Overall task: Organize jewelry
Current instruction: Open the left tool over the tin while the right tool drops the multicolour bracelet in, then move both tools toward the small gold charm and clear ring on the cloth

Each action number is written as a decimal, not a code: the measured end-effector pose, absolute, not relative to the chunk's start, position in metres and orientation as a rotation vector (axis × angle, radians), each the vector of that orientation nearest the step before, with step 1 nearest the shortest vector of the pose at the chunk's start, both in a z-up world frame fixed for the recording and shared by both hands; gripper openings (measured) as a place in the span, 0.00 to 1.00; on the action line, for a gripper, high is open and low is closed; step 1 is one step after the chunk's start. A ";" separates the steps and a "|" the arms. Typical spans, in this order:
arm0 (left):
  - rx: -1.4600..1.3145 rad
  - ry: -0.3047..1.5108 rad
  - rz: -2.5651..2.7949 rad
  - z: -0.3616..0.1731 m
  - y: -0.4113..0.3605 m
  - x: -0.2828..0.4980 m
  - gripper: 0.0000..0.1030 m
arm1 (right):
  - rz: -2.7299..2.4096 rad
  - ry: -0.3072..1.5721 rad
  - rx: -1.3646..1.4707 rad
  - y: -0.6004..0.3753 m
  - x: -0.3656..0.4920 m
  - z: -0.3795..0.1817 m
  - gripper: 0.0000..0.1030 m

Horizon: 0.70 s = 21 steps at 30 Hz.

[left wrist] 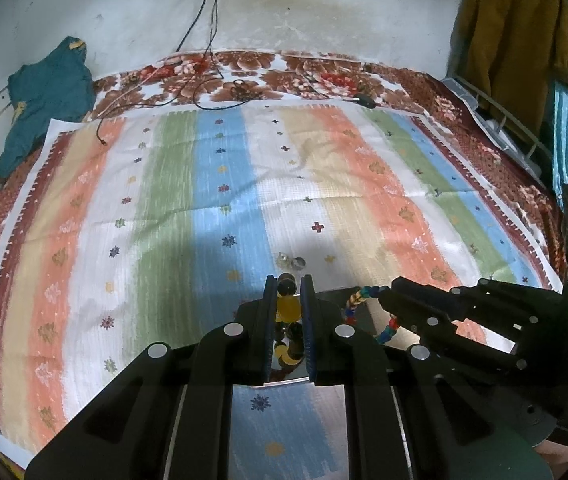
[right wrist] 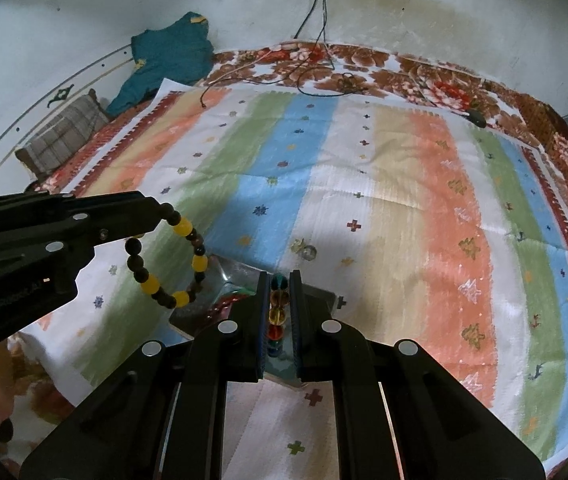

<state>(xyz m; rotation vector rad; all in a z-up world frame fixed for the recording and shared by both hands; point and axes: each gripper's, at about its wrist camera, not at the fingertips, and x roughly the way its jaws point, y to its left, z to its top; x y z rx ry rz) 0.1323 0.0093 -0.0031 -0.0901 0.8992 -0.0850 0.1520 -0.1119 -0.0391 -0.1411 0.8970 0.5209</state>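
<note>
Above the bed's striped cloth [right wrist: 403, 184]: black-and-yellow bead bracelet [right wrist: 172, 264] pinched in left tool [left wrist: 288, 286], multicolour bead bracelet [left wrist: 367, 312] pinched in right tool [right wrist: 280, 280], both closed to 1 bead's width. Below them, mirrored tray [right wrist: 204, 312], contents unclear. Beyond, 2 small earrings [left wrist: 291, 260] loose on cloth. Judged midway: both bracelets lifted, none placed.

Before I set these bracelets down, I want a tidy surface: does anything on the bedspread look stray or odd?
Yes. A small pair of earrings lies loose on the striped bedspread, just beyond the left gripper, apart from the bracelets. Black cables trail across the far edge.
</note>
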 end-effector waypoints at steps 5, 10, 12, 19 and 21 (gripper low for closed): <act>-0.103 0.913 -0.040 -0.006 0.016 0.135 0.14 | 0.481 0.941 -0.165 -0.113 0.158 -0.050 0.18; -0.103 0.916 -0.013 -0.008 0.022 0.137 0.23 | 0.465 0.958 -0.156 -0.118 0.164 -0.054 0.36; -0.106 0.922 -0.007 -0.011 0.025 0.139 0.27 | 0.463 0.969 -0.158 -0.119 0.166 -0.057 0.36; -0.130 0.966 0.000 -0.023 0.036 0.152 0.31 | 0.461 1.003 -0.158 -0.118 0.181 -0.064 0.37; -0.137 0.975 -0.003 -0.026 0.036 0.155 0.32 | 0.463 1.012 -0.159 -0.117 0.185 -0.066 0.38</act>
